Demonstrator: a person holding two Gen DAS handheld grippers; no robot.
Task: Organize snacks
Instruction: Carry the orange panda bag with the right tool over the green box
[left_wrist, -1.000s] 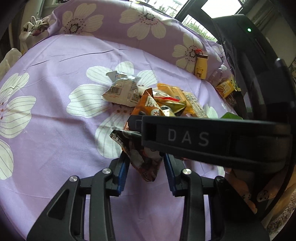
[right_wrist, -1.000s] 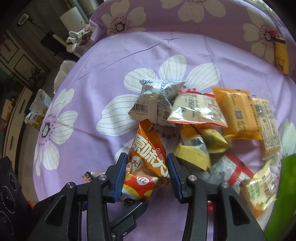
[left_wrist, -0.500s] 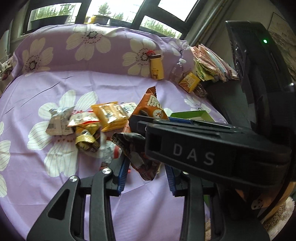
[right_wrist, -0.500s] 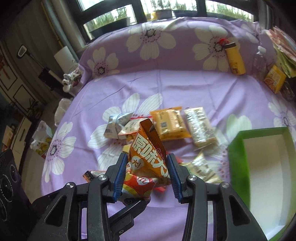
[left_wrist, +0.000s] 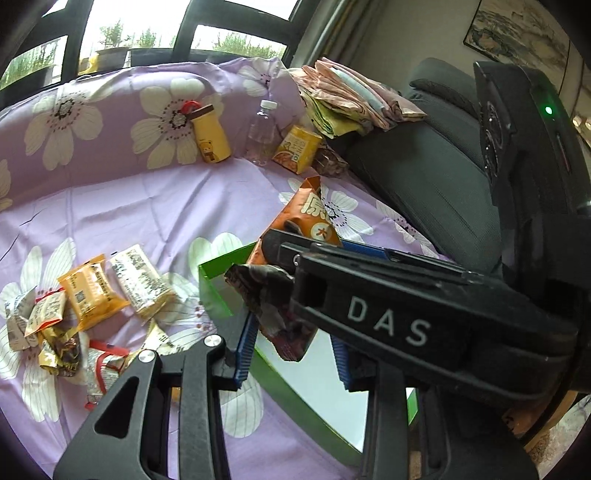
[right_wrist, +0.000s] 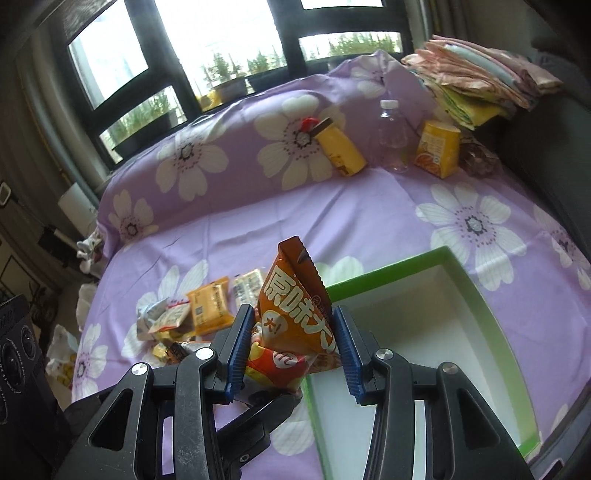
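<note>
My left gripper (left_wrist: 293, 341) is shut on a dark brown snack packet (left_wrist: 275, 306) and holds it over the near left part of a green box with a white inside (left_wrist: 218, 291). My right gripper (right_wrist: 291, 349) is shut on an orange snack bag (right_wrist: 295, 310) and holds it at the left rim of the same green box (right_wrist: 476, 295). The right gripper's black body crosses the left wrist view, with the orange bag (left_wrist: 306, 218) sticking up behind it. Several loose snack packets (left_wrist: 92, 291) lie in a pile on the purple flowered cloth, left of the box.
A yellow bottle (right_wrist: 338, 149), a clear plastic bottle (right_wrist: 391, 136) and an orange carton (right_wrist: 437, 149) stand along the back of the cloth. Folded cloths (right_wrist: 476, 70) lie on a dark sofa (left_wrist: 436, 177) at the right. Windows are behind.
Both grippers have swung right with their packets, from above the snack pile to the green box. The pile now lies to the left.
</note>
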